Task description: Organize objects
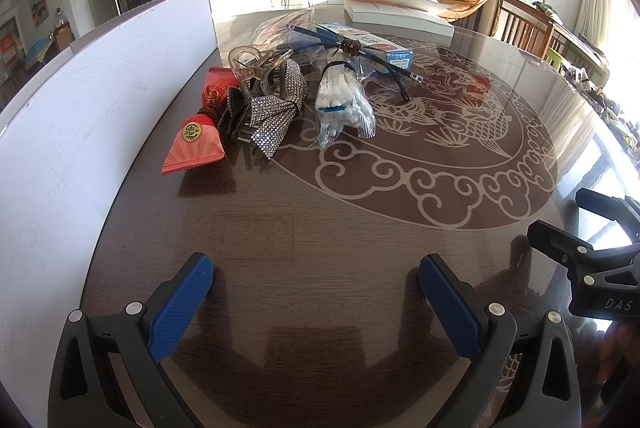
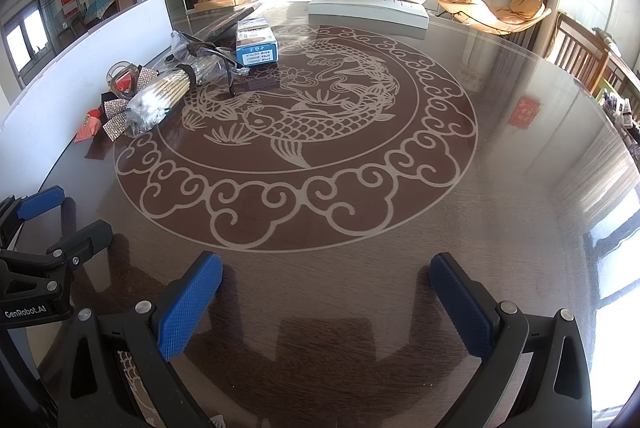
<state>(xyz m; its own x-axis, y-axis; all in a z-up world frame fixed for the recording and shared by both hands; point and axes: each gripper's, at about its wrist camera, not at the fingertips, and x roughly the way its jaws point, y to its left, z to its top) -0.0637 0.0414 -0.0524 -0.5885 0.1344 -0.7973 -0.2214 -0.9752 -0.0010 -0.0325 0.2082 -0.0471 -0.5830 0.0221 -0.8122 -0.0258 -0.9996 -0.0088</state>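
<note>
Both your left gripper (image 1: pixel 316 278) and right gripper (image 2: pixel 326 276) are wide open and hold nothing, low over the table (image 1: pixel 320 228). The pile (image 1: pixel 280 96) sits untouched by the white board (image 1: pixel 100 88), so sorting looks not yet begun. Next, reach forward and pinch one thing, maybe the red packet (image 1: pixel 198 132).

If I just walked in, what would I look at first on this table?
Probably the big pale fish pattern swirling in the middle of the dark table. Next, the jumble by the white board on the left: a sparkly rhinestone bow, a red snack packet and a bag of cotton swabs. Both grippers, left and right, hang open above bare wood.
</note>
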